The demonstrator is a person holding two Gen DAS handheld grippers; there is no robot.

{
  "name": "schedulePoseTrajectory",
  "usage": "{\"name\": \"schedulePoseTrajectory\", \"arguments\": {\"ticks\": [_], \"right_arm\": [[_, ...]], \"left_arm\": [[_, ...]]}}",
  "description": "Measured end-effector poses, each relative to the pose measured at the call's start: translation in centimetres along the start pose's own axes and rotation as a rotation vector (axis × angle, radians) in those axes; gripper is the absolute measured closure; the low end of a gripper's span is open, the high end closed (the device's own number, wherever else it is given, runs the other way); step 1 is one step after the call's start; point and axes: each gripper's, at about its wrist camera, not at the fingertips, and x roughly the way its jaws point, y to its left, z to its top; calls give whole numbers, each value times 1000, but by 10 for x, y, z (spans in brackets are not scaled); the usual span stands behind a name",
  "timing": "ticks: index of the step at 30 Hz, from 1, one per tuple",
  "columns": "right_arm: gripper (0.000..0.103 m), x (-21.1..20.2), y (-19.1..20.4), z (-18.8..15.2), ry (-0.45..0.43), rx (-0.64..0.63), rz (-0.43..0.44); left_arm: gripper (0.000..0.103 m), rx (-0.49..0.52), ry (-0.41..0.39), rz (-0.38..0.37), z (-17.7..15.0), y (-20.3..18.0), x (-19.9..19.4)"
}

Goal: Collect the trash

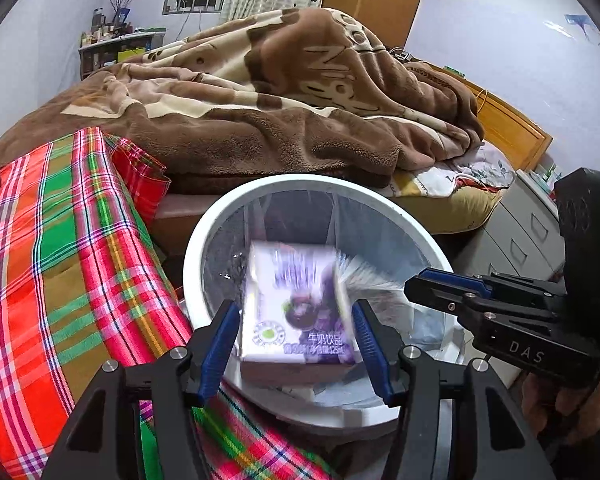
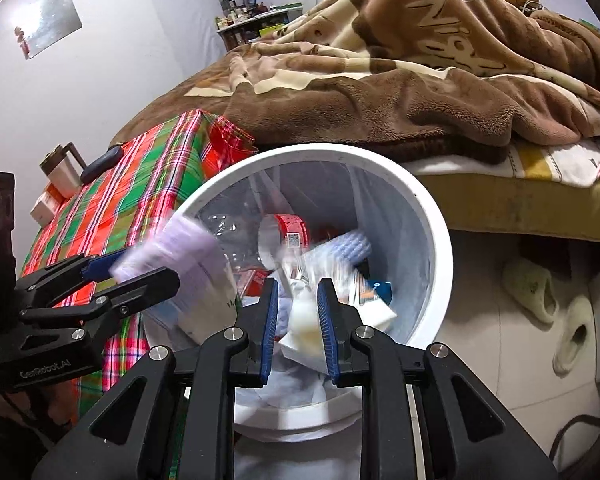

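Left wrist view: dominated by a bed under a rumpled brown blanket, wooden headboard at the right. Nearer, at the left, a surface draped in red-and-green plaid cloth, one corner folded up beside the bed edge. Between cloth and bed, a round white trash bin lined with a clear bag, seen from above. Over its near rim, the left gripper — jaws spread a little wider than a purple-and-white milk drink carton, which sits blurred between the blue pads; narrow gaps on both sides, so no firm contact visible. At the right edge, the right gripper reaching over the bin rim, a hand on its handle below.

Right wrist view: same blanket and bed above, plaid cloth at the left carrying a white mug and a dark flat object just beside it. White bin directly below, holding a clear plastic bottle, a red-labelled cup, and assorted wrappers. Right gripper above the bin opening — jaws narrowly parted, nothing clamped; white trash visible through the gap, lower down inside the bin. Left gripper entering from the left with the blurred carton at its tips, over the bin's left rim. Pale slippers on the tiled floor at the right.
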Motion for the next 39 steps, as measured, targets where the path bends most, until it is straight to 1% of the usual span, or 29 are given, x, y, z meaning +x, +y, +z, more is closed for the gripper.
{"name": "schedulePoseTrajectory", "arguments": {"ticks": [1,3,5,6,12,18,24,30,34,39], "right_arm": [[81,0,0,0,-1,2,-3],[74,-1,-1,0,-6,5,-5],[55,-4,0,0,-13,4,-7],[52,-5,0,-1,-16,4,-7],[52,-19,8,-6,-34,-13,-13],[52,-36,26,-15,-58,-46,0],[52,-55,49,-27,-83,-99,27],[52,-69,68,-40,-91,-149,50],[52,-78,77,-48,-98,-172,58],[52,-83,83,-57,-97,-195,66]], "left_arm": [[43,-2,-2,-1,0,0,-1],[39,-6,-11,-4,0,0,-4],[39,-7,-19,1,0,1,-8],[39,-7,-25,5,0,2,-11],[39,-26,-48,42,-9,6,-32],[39,-38,-87,101,-24,6,-65],[39,-59,-118,162,-44,9,-99],[39,-70,-143,227,-66,10,-130],[39,-82,-157,241,-80,8,-147],[39,-82,-168,279,-95,5,-162]]}}
